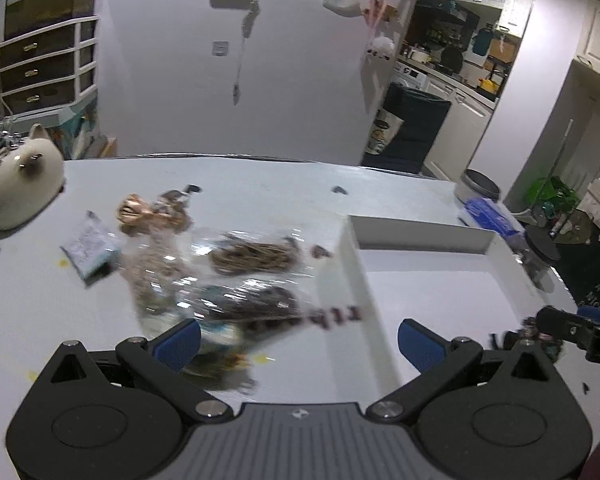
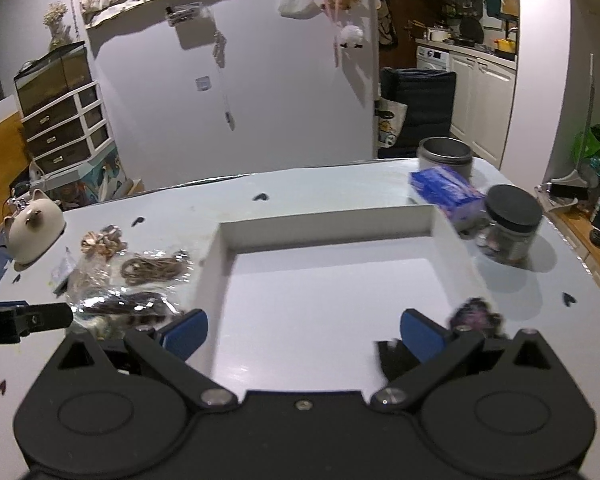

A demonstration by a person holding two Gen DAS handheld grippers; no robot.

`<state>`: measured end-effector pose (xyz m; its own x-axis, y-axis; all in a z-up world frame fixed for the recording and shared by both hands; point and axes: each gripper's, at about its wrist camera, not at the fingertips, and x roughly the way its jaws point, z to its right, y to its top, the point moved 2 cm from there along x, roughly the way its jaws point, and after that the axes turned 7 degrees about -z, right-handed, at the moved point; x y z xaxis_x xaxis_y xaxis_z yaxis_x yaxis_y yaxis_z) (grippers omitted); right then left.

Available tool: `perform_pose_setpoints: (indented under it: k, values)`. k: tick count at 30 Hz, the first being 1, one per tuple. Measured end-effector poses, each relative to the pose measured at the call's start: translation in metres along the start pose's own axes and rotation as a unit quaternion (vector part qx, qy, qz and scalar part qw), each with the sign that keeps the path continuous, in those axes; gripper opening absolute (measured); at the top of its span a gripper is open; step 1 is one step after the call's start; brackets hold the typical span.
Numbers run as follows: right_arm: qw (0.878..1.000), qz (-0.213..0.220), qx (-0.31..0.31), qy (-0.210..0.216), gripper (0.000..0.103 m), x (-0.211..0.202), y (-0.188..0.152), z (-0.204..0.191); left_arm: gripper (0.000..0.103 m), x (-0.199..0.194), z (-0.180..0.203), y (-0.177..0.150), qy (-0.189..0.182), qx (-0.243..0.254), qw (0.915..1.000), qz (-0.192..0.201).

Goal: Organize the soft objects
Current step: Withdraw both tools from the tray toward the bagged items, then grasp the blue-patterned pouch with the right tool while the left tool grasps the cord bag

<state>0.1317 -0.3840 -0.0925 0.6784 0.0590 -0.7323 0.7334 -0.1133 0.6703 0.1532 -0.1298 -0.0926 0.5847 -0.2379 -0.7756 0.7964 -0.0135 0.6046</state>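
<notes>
While both the left gripper and right gripper gape wide and empty, approach low: crinkly clear plastic packets first, into shallow white tray.

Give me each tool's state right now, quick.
Left tool: open, holding nothing.
Right tool: open, holding nothing.

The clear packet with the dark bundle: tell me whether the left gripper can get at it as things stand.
Probably yes. The left gripper is open, and the clear packet with the dark bundle lies on the table just ahead of its fingers, uncovered. The white tray stands close beside it.
</notes>
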Motion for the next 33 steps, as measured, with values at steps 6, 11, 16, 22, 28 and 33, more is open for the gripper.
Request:
perform_pose_setpoints:
  k: [6,11,16,22,28,33]
  values:
    - [1.000,0.003,-0.009,0.007,0.103,0.013,0.006,-0.047,0.103,0.001,-0.048,0.014,0.017,0.000,0.9998,0.004]
    - [1.000,0.000,-0.016,0.014,0.103,0.024,0.010,-0.078,0.103,0.010,-0.087,0.031,0.015,-0.013,0.9998,0.002]
    - [0.999,-0.008,-0.034,0.027,0.089,0.037,0.014,-0.107,0.100,0.026,-0.121,0.052,0.006,-0.050,0.9987,0.003]
    - [0.995,-0.041,-0.068,0.064,0.076,0.061,0.012,-0.144,0.092,0.061,-0.158,0.072,-0.008,-0.121,0.9923,-0.025]
    - [0.986,-0.081,-0.099,0.109,0.073,0.090,0.008,-0.179,0.092,0.100,-0.177,0.077,-0.024,-0.169,0.9834,-0.063]
    - [0.977,-0.116,-0.102,0.145,0.076,0.114,0.012,-0.204,0.088,0.127,-0.182,0.078,-0.016,-0.180,0.9791,-0.093]
